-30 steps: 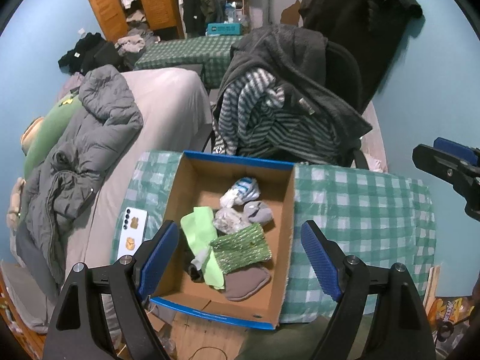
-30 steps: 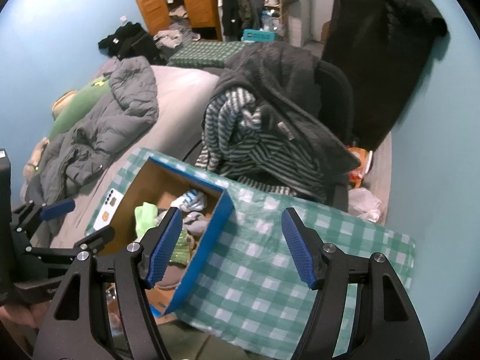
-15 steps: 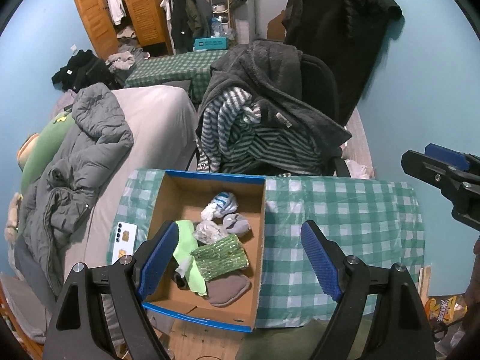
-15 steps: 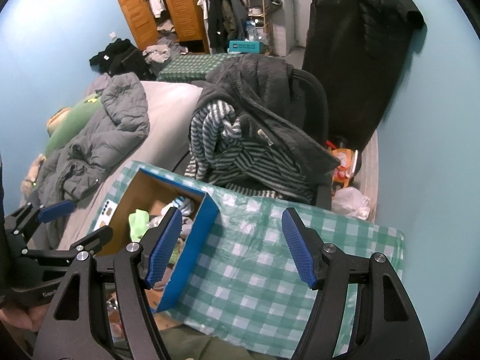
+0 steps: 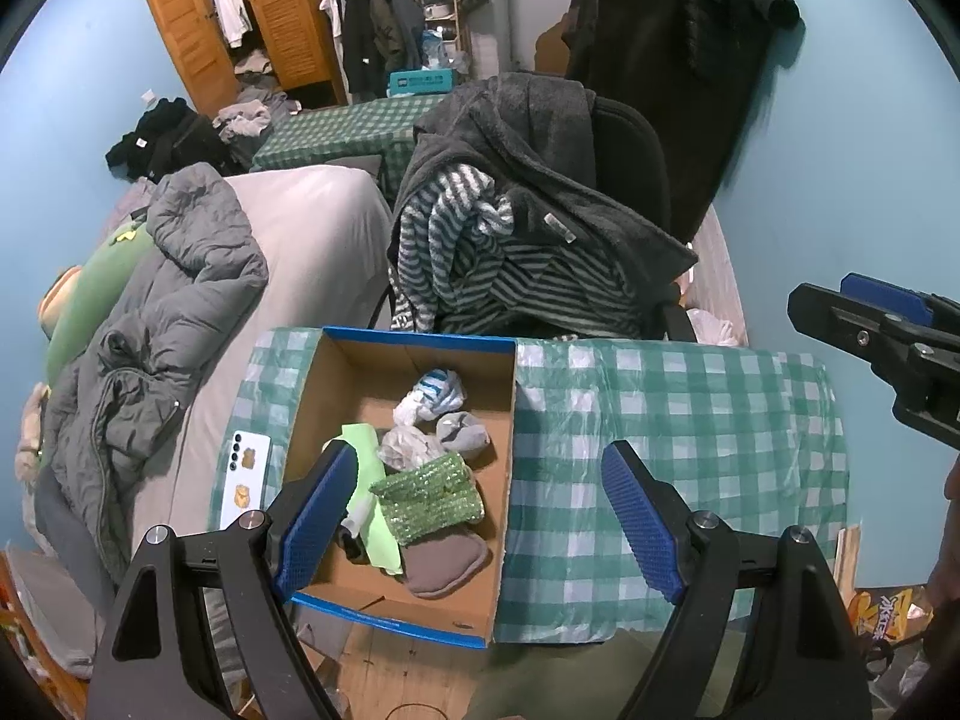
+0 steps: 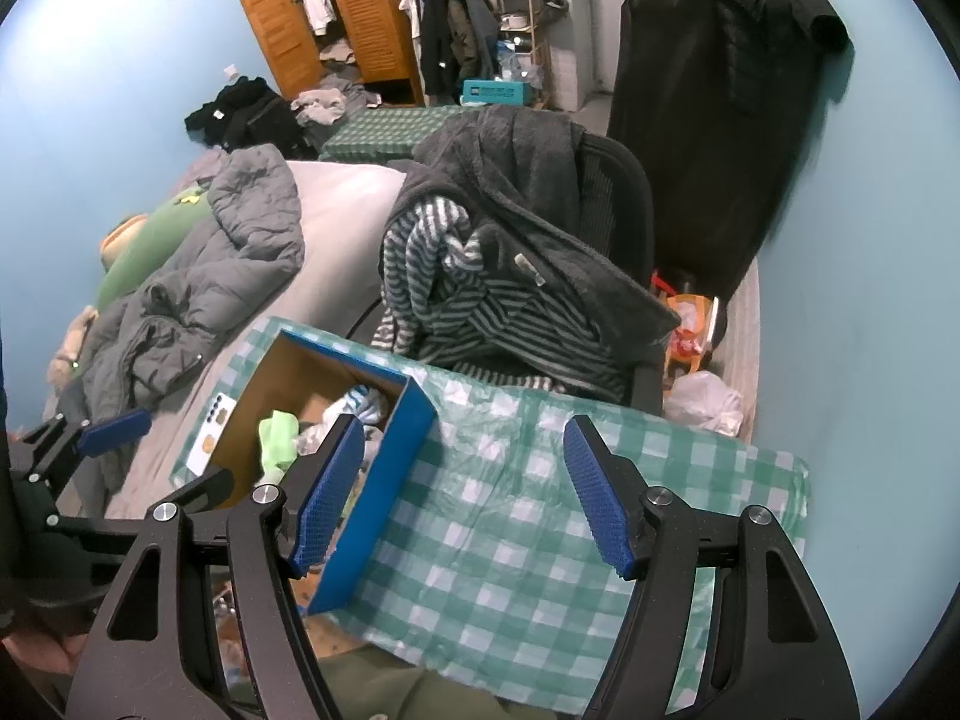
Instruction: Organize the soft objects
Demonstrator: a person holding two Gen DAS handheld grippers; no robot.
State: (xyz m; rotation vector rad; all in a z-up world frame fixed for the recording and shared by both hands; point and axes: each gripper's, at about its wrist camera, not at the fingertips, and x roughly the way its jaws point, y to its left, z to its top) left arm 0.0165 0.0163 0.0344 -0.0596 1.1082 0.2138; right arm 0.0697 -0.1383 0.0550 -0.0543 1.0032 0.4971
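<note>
Below and just ahead of the empty, spread left tool [image 5: 474,516]: blue-rimmed cardboard box [image 5: 414,348] of soft items, leftward of the empty, spread right tool [image 6: 465,492].

Table under green checked cloth [image 5: 672,420], open cardboard box [image 5: 504,480] on its left part

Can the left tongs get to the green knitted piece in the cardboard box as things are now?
Probably yes. The left tongs stand open and empty above the open-topped box, and the green knitted piece lies on top of the other soft things, with nothing covering it.
</note>
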